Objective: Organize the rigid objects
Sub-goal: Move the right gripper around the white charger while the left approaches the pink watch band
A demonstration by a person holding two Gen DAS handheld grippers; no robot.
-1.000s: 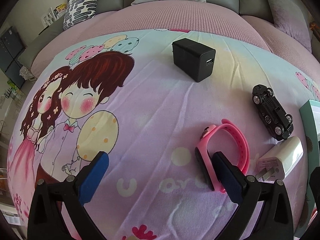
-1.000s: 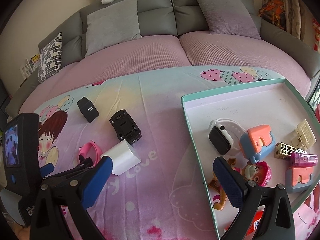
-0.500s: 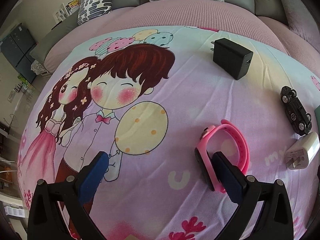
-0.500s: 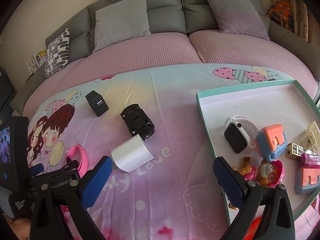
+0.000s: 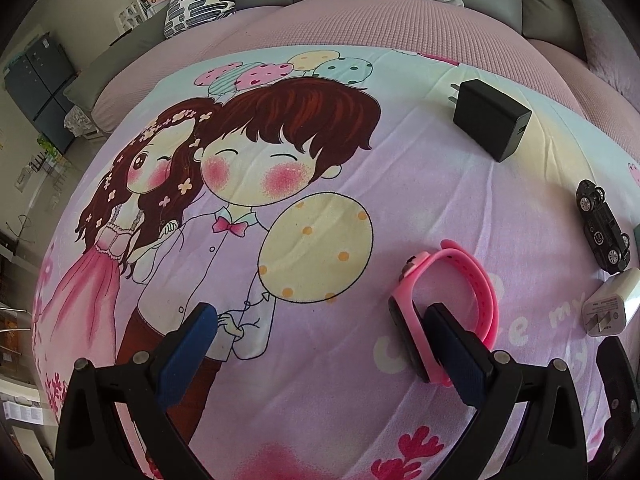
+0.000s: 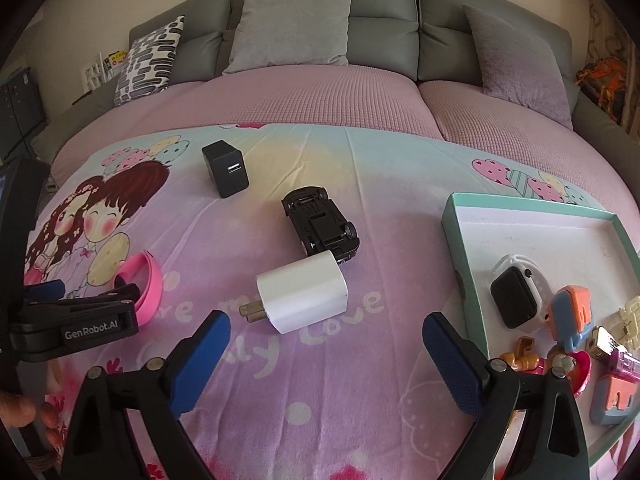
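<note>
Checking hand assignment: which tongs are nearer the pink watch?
Left. The left tongs have one finger right beside the pink watch; the right tongs hang over the white charger, well aside.

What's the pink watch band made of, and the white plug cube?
The pink loop watch band looks like soft matte silicone rubber: it bends in a smooth curve without shine. The white cube-shaped plug charger looks like hard, smooth plastic with crisp edges, and its two prongs look like dull metal.

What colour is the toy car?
Black toy car, lying upside down; clearest in the right wrist view.
</note>
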